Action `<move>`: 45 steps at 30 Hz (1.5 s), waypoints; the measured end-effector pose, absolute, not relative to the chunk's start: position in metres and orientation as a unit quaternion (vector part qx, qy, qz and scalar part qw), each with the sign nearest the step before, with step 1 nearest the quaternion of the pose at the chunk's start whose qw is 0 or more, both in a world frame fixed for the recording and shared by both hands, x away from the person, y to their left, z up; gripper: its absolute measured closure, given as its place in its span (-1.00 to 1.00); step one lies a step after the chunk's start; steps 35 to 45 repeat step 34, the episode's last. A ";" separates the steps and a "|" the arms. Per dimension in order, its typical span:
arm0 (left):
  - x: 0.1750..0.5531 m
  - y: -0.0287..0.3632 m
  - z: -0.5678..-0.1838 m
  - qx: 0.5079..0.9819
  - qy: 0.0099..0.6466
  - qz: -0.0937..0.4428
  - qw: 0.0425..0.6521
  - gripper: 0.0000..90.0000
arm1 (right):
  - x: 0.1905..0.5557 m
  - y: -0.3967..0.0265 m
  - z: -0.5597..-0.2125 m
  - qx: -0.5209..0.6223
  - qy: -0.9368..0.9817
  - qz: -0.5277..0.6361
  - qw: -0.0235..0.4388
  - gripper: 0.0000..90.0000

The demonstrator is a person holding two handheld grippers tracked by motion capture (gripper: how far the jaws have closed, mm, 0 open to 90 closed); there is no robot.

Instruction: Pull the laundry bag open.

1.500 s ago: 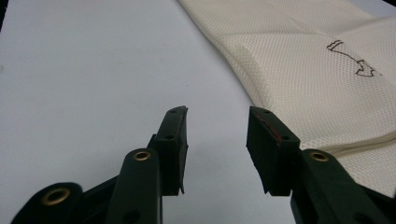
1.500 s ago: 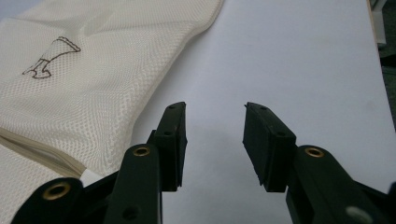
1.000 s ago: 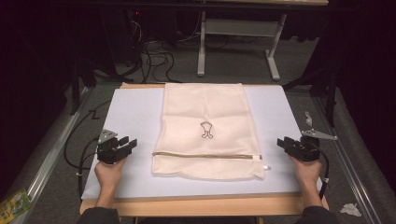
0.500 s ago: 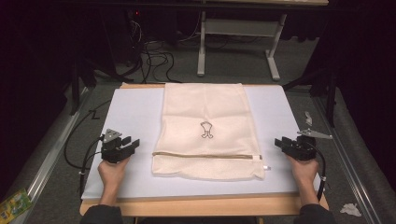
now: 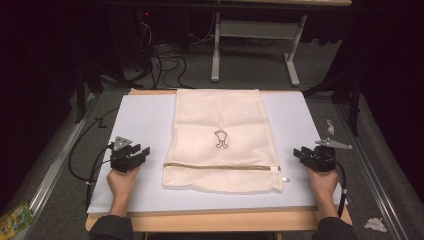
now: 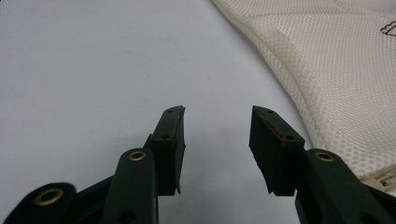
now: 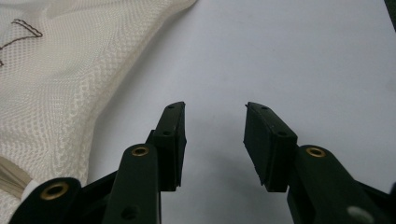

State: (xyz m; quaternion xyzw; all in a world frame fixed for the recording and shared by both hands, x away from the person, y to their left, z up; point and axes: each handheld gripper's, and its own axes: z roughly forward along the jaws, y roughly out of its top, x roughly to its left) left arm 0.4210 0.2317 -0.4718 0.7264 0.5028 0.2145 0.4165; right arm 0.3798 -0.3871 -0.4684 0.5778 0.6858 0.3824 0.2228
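A cream mesh bag [image 5: 222,137] lies flat in the middle of the white table sheet [image 5: 145,117]. It has a small dark emblem [image 5: 220,139] and a zipper [image 5: 220,166] running across near its front edge. My left gripper [image 5: 141,152] rests on the sheet left of the bag, open, with nothing between its jaws [image 6: 216,135]. My right gripper [image 5: 300,152] sits right of the bag, also open and empty [image 7: 214,130]. The mesh bag [image 6: 336,70] fills the right side of the left gripper view, and the bag [image 7: 60,79] lies at the left of the right gripper view.
The sheet covers a wooden table [image 5: 220,220] whose front edge shows bare. Beyond the table stand a desk frame [image 5: 255,45] and floor cables [image 5: 165,55]. A small white scrap [image 5: 376,224] lies on the floor at the right, and a green packet [image 5: 15,220] at the left.
Both grippers have slid forward and slightly inward toward the bag's sides. The bag has not moved.
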 end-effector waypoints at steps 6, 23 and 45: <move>0.423 0.229 -0.476 0.730 0.500 0.224 0.408 0.22 | 0.382 -0.385 -0.471 0.580 0.686 0.376 0.226 0.32; 0.424 0.227 -0.484 0.727 0.502 0.225 0.411 0.11 | 0.380 -0.382 -0.476 0.581 0.679 0.374 0.247 0.19; 0.420 0.225 -0.484 0.729 0.493 0.237 0.413 0.03 | 0.380 -0.379 -0.477 0.578 0.683 0.364 0.259 0.14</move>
